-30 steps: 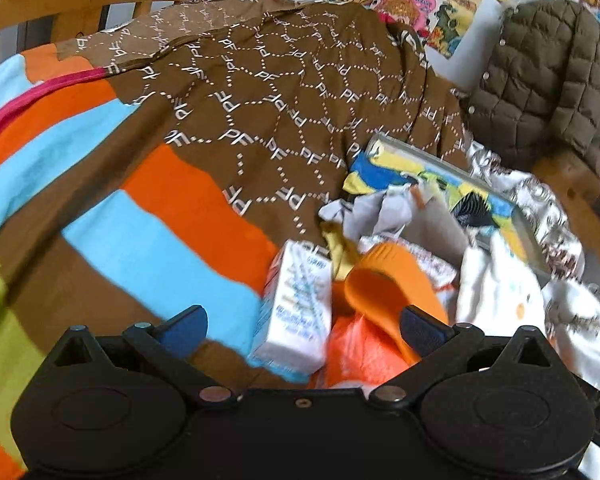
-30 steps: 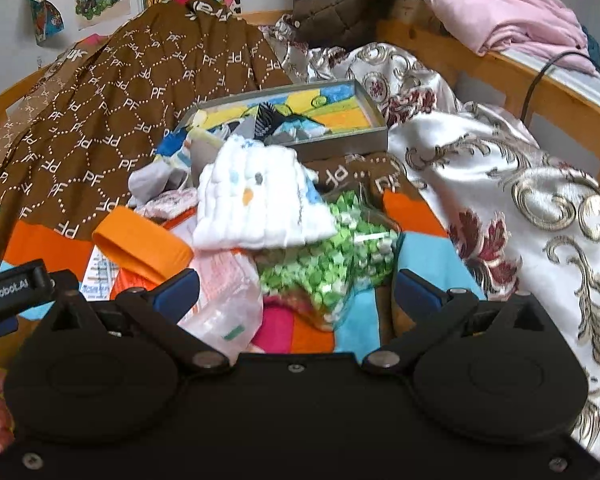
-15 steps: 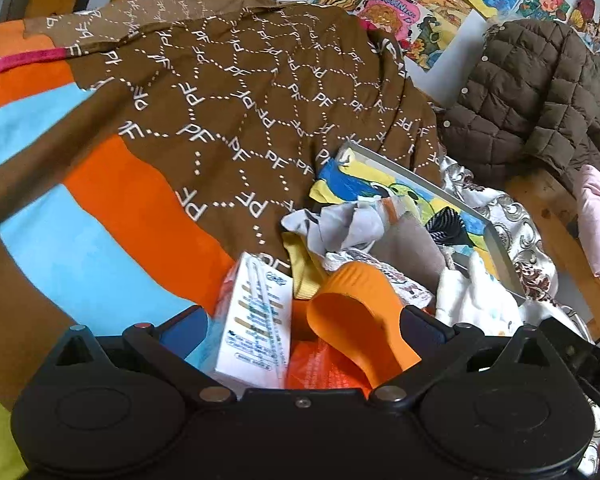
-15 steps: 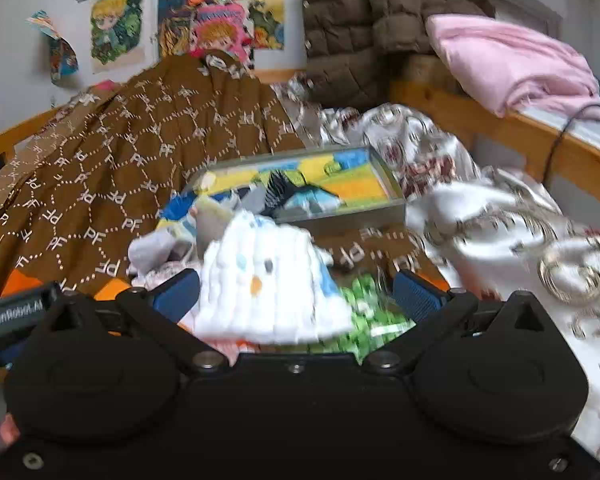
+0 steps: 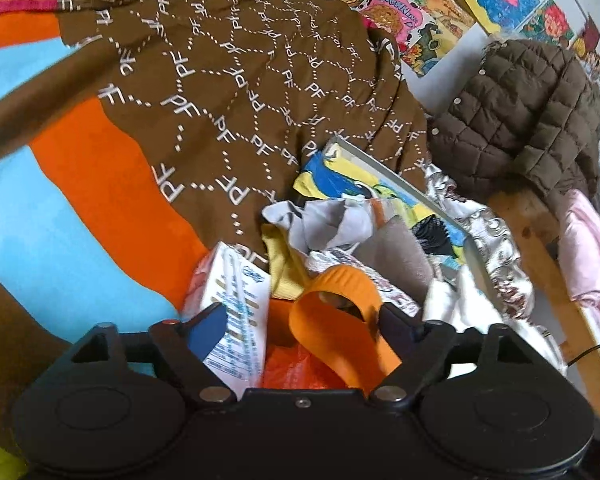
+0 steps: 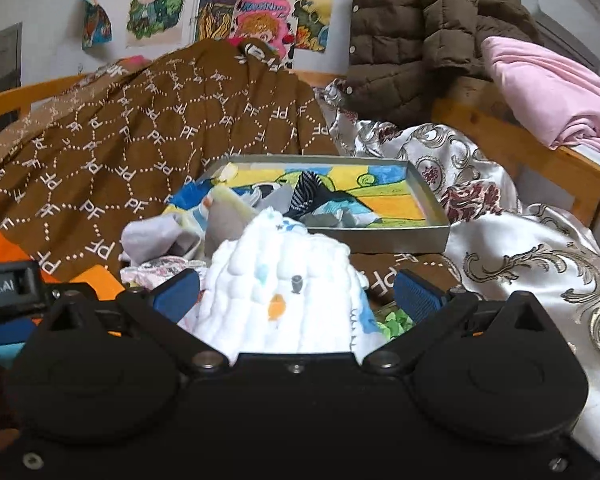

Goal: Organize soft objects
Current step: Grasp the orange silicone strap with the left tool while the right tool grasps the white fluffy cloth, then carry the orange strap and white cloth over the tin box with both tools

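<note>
A pile of small soft things lies on a striped bedspread (image 5: 40, 216). In the left wrist view my left gripper (image 5: 300, 326) is open around an orange folded band (image 5: 336, 320) and a white carton (image 5: 236, 332), above an orange bag (image 5: 296, 368). In the right wrist view my right gripper (image 6: 296, 292) is open with a white quilted cloth (image 6: 284, 300) between its fingers. Behind the pile is a grey tray (image 6: 380, 236) with a colourful lining, holding a striped sock (image 6: 308, 196) and grey cloths. Grey and yellow cloths (image 5: 324, 224) lie in front of it.
A brown patterned blanket (image 6: 120, 152) covers the back left. A brown quilted jacket (image 6: 412, 32) and pink cloth (image 6: 552, 92) rest on the wooden bed rail (image 6: 540, 168) at right. A white and gold satin cover (image 6: 540, 264) lies right of the tray. A green-filled bag (image 6: 392, 320) sits under the white cloth.
Both grippers have moved forward and lower into the pile. The orange band and carton now lie between the left fingers, and the white cloth between the right fingers.
</note>
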`<state>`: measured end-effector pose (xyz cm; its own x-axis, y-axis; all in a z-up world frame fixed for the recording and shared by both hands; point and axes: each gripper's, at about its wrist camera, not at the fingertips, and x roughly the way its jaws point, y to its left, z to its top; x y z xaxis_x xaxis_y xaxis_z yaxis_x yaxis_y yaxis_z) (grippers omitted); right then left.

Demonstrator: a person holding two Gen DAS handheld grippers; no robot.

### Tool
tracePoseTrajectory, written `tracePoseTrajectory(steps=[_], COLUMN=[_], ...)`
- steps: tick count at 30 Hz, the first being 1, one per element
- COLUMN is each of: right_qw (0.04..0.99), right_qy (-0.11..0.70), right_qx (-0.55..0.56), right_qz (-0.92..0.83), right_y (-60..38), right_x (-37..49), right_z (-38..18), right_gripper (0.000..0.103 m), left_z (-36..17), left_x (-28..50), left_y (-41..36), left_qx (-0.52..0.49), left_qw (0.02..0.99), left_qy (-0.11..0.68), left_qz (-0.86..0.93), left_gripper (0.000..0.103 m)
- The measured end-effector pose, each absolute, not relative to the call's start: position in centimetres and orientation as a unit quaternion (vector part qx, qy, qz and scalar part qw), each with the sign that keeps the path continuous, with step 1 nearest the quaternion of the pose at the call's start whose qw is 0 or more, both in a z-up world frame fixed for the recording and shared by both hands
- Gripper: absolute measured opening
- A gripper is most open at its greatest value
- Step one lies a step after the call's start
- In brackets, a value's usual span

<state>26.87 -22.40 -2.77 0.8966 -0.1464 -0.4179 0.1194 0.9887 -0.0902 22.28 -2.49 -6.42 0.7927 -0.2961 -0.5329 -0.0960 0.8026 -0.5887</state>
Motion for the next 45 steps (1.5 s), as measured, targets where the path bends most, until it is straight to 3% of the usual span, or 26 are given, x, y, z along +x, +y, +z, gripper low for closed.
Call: tracePoseTrajectory(steps=[5, 9, 13, 17, 24, 38, 45], right_qw=[0.971, 0.970, 0.969, 0.968, 0.967, 0.967, 0.971], right_qy=[0.226, 0.233, 0.234, 0.238, 0.243, 0.243, 0.220], right_qx=[-0.029, -0.033, -0.037, -0.034, -0.034, -0.034, -0.071], right_qz=[-0.068, -0.066, -0.064, -0.064, -0.073, -0.070, -0.064], right_y=[-22.2, -21.9, -21.9, -22.1, -22.3, -22.6, -21.5], right_x=[27.4, 27.5, 27.2, 27.1, 27.3, 26.8, 25.5], right_z=[-3.4, -3.7, -3.7, -3.7, -3.9, -3.7, -3.0], right_gripper=[0.089, 0.079, 0.076, 0.068, 0.058, 0.025, 0.012], left_z=[-6.4, -6.6, -7.4, -8.3, -8.5, -4.5, -2.7], left_x=[22.3, 22.6, 23.0, 23.5, 23.5, 20.6, 19.3], left_y=[-3.0, -3.2, -2.9, -2.5, -2.5, -4.4, -4.8], left_qx=[-0.304, -0.309, -0.334, -0.369, -0.387, -0.299, -0.287], left_qw=[0.897, 0.894, 0.883, 0.866, 0.860, 0.913, 0.922], left_qy=[0.313, 0.312, 0.319, 0.324, 0.318, 0.264, 0.241], left_qz=[-0.076, -0.087, -0.090, -0.099, -0.098, -0.084, -0.099], left_gripper=[0.064, 0.064, 0.063, 0.045, 0.036, 0.014, 0.011])
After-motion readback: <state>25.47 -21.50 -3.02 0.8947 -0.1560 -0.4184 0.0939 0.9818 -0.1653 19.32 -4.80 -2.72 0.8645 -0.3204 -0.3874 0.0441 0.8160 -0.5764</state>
